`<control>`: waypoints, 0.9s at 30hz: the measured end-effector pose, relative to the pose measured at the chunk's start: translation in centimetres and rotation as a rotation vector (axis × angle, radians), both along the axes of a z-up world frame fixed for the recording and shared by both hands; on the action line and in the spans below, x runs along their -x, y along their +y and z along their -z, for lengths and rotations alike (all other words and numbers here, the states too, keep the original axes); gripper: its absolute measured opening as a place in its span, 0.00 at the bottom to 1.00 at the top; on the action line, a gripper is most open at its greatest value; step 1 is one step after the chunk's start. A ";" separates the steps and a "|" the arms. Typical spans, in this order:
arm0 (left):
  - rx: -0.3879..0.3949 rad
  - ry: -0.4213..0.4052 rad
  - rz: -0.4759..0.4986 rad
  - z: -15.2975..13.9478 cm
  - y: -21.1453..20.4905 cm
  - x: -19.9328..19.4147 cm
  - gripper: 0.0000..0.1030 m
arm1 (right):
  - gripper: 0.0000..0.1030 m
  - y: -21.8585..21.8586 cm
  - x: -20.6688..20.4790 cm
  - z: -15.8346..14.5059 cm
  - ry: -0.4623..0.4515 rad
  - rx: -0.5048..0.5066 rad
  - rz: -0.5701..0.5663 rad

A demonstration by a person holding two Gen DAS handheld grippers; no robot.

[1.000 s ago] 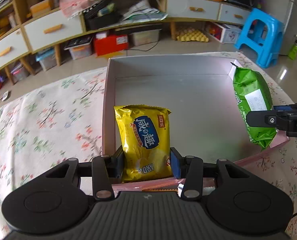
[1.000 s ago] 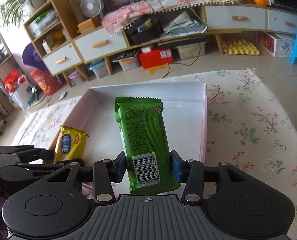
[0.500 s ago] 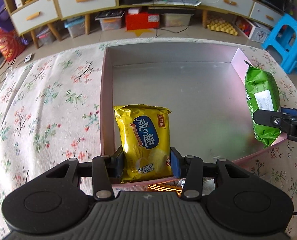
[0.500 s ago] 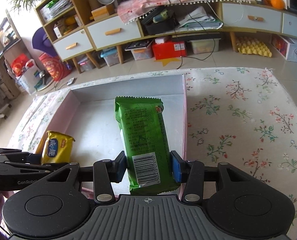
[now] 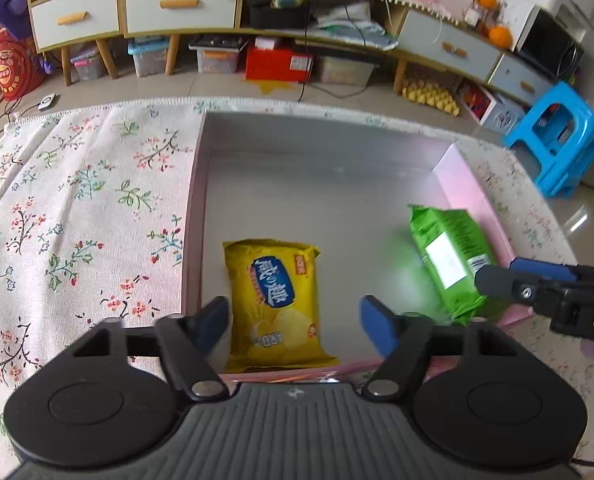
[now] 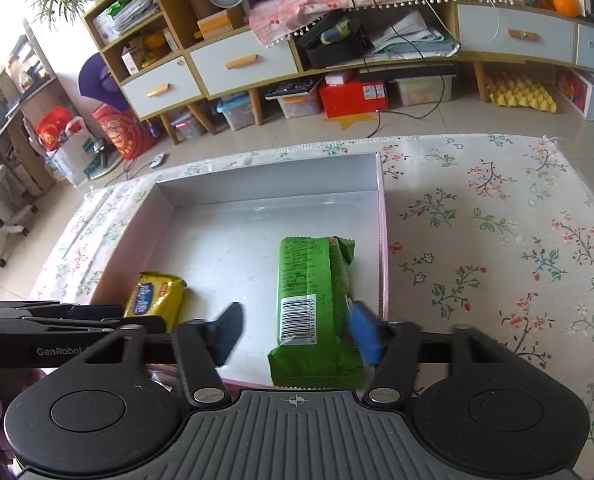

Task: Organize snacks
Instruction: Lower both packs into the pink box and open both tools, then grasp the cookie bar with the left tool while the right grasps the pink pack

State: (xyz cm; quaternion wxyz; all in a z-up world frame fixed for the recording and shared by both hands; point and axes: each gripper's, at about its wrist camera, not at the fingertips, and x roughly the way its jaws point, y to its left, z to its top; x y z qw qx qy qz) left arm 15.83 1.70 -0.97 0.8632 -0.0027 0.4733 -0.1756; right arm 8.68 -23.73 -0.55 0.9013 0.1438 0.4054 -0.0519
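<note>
A yellow snack packet (image 5: 275,300) with a blue logo, a green packet (image 6: 315,312), a pink-walled, silver-floored box (image 5: 463,188), a floral-patterned cloth (image 5: 77,208).

Your left wrist camera looks forward and down over the pink box's (image 5: 473,196) near-left corner, close; your right wrist camera looks from its near-right; both share the box interior.
</note>
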 end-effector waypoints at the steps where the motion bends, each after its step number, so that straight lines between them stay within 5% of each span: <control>1: -0.002 -0.011 -0.005 -0.3 0.0 0.2 0.81 | 0.66 0.1 0.1 -0.2 -0.002 0.001 -0.004; 15: 0.023 -0.058 -0.054 -3.7 1.5 3.8 0.99 | 0.82 1.1 3.6 -4.4 -0.062 0.039 -0.030; 27: 0.012 -0.054 -0.071 -3.9 3.3 7.5 1.00 | 0.85 2.5 6.5 -5.7 -0.043 0.085 -0.065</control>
